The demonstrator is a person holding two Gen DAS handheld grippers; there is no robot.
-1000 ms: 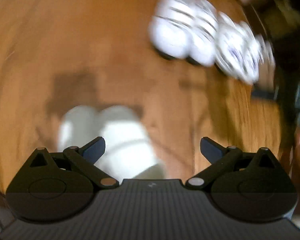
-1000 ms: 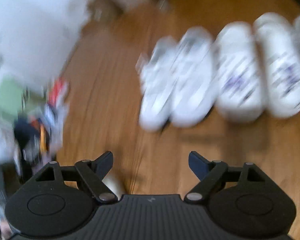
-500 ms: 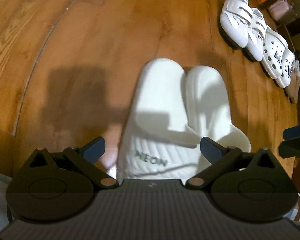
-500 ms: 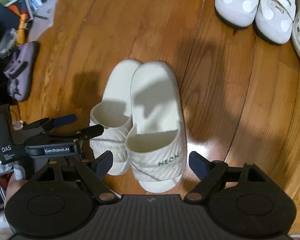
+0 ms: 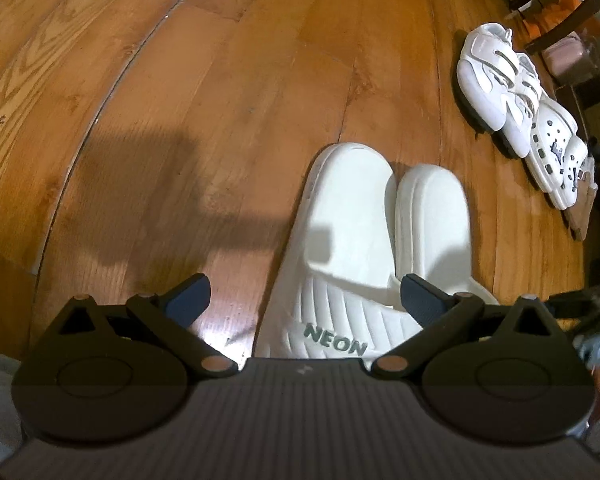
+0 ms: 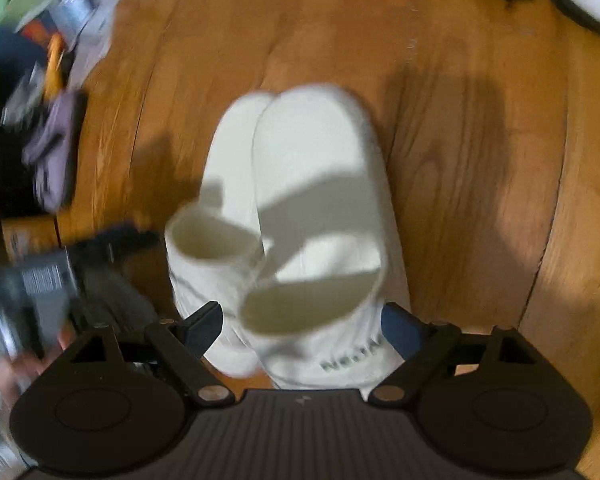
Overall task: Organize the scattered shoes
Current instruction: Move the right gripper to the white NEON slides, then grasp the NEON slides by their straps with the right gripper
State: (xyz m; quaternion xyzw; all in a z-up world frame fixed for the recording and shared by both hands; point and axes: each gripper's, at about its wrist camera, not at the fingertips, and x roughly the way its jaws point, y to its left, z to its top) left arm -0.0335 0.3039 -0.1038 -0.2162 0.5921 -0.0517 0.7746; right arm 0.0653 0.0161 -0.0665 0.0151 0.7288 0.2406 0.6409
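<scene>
Left gripper (image 5: pixel 305 294): seen pointing steeply down at the floor; its dark blue fingertips (image 5: pixel 189 295) were held wide apart, and nothing was pinched by them.
Right gripper (image 6: pixel 302 325): also pointed steeply down; its jaws were opening, with the strap ends of both slides seen between the fingertips (image 6: pixel 204 322), though no pressing contact could be made out through the blur.
Slides, left view: a pair of white slides (image 5: pixel 374 248) was found lying side by side and touching on the wooden floor (image 5: pixel 220 100), just ahead of the left gripper. The nearer strap, marked NEON (image 5: pixel 335 343), was placed between the spread fingers; the right fingertip was seen in front of the second slide's strap.
Slides, right view: the same pair (image 6: pixel 300 216) was seen lengthwise, strap ends nearest the camera, partly crossed by shadow.
Other gripper in right view: a blurred black device (image 6: pixel 60 280) held by a hand (image 6: pixel 24 364) was seen just left of the slides.
Row of shoes: farther off at the right of the left view, white strapped sneakers (image 5: pixel 496 88) were lined up touching, with white clogs (image 5: pixel 556 160) next in the row.
Clutter: at the far left of the right view, a purple shoe (image 6: pixel 56 152) and mixed items were seen blurred; what they were could not be told.
</scene>
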